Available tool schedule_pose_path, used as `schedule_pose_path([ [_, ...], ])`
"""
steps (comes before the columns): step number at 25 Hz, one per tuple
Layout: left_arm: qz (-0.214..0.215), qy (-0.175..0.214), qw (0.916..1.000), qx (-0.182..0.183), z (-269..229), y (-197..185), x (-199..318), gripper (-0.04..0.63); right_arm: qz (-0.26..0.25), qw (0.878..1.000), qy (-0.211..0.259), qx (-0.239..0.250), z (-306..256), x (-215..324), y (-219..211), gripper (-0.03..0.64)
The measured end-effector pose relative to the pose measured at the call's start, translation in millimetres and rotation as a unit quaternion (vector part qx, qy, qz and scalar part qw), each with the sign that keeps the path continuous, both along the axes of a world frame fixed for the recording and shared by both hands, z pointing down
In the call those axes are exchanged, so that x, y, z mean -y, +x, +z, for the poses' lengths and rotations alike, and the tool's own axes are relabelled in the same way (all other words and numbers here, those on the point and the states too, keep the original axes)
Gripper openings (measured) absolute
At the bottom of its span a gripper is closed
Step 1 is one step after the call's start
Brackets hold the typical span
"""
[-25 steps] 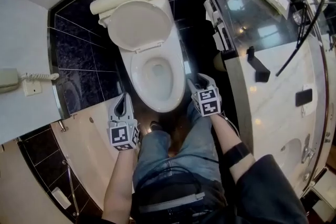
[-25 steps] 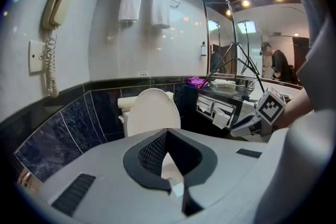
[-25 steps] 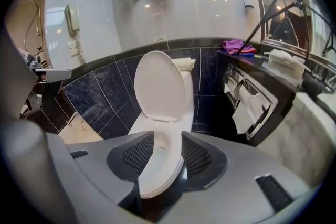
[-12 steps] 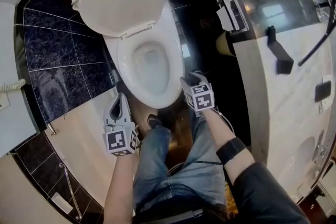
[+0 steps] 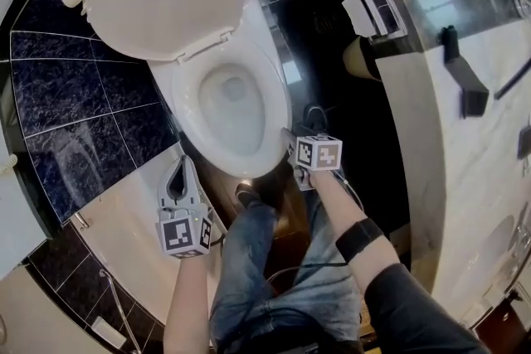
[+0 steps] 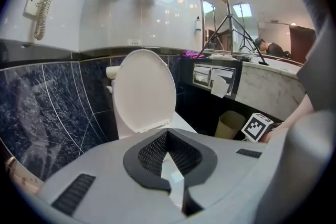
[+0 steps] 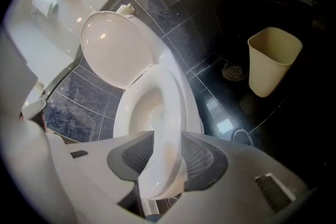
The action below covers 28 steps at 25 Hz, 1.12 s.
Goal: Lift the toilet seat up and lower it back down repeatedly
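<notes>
- Now the toilet seat [image 7: 170, 97] lies flat on the bowl [image 5: 234, 108], and its front edge is seen between the fingers [image 7: 198, 157] of the right gripper [image 7: 163, 157], which are spread wide and are not judged to be pinching yet
- The left gripper [image 6: 167, 136] is held with its fingertips together and nothing between them; the seat lies well beyond those tips and to their right
- The lid [image 5: 162, 0] is already stood up, far beyond the right fingertips, so only the seat is left to be raised
- For a clean lift, the edge should be taken deeper between the right fingers before they are closed, the bowl rim being kept out of the pinch
- The seat should then be swung up along its hinge arc rather than dragged outward
- Compared with a second earlier, the right gripper is found lower and rolled, brought from beside the bowl onto the seat's front; the left gripper is lowered too, and the right fingers' spread is unchanged
</notes>
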<state>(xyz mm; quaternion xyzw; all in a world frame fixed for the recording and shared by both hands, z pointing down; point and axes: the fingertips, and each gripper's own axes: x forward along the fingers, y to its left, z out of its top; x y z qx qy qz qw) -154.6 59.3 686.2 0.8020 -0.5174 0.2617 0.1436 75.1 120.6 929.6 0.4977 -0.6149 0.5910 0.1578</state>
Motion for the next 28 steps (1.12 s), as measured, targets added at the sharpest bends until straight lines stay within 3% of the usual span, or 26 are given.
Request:
schedule_pose_path([
  [6,0.007,-0.018,0.9998,0.005,19,2,1,0.000,0.059,0.997,-0.028,0.048,27,-2,-7,0.183],
  [13,0.004,-0.032,0.9995,0.004,39,-2,-6,0.000,0.082,0.991,-0.038,0.101,45,-4,-11,0.169],
  [28,0.002,-0.056,0.9984,-0.001,52,4,-12,0.000,0.086,0.989,-0.042,0.113,40,-1,-12,0.137],
])
